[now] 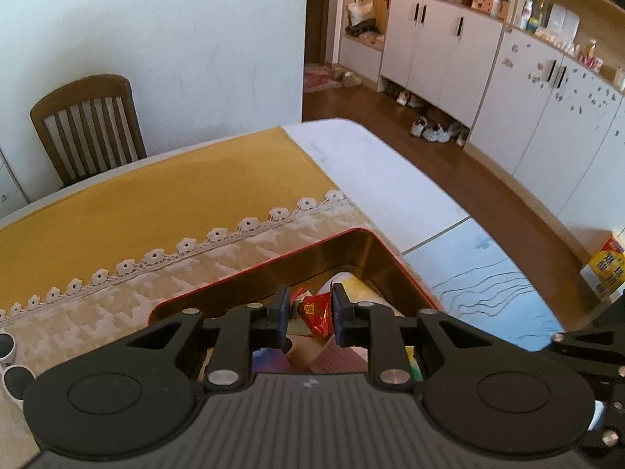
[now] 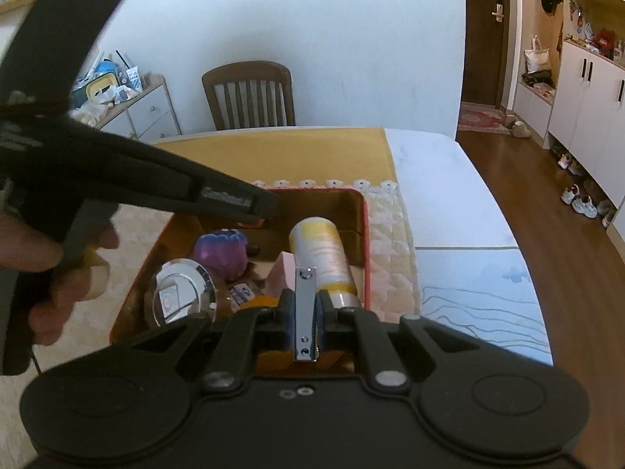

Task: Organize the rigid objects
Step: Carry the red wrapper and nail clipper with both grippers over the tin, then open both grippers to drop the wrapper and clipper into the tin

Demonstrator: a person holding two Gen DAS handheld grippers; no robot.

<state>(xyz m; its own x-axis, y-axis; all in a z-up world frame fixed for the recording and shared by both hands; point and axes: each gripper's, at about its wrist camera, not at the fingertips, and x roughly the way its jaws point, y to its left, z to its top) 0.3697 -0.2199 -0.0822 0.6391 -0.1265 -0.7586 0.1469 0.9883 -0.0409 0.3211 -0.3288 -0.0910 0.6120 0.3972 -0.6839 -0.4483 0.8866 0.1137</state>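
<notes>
The right claw (image 2: 305,314) was clamped on a nail clipper (image 2: 305,312), poised above the red box (image 2: 365,234) on the tabletop (image 2: 449,195), likely to drop it among the clutter. The left claw (image 1: 310,314) hung nearby, narrow, seemingly empty.

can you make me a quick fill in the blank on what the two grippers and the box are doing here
1. The right gripper is shut on a shiny metal ____.
2. The yellow and white can lies on its side inside the ____-rimmed box.
3. Between the fingers of the left gripper there is ____.
4. At the far side of the table stands a wooden ____.

Missing words: nail clipper; red; nothing; chair
</notes>
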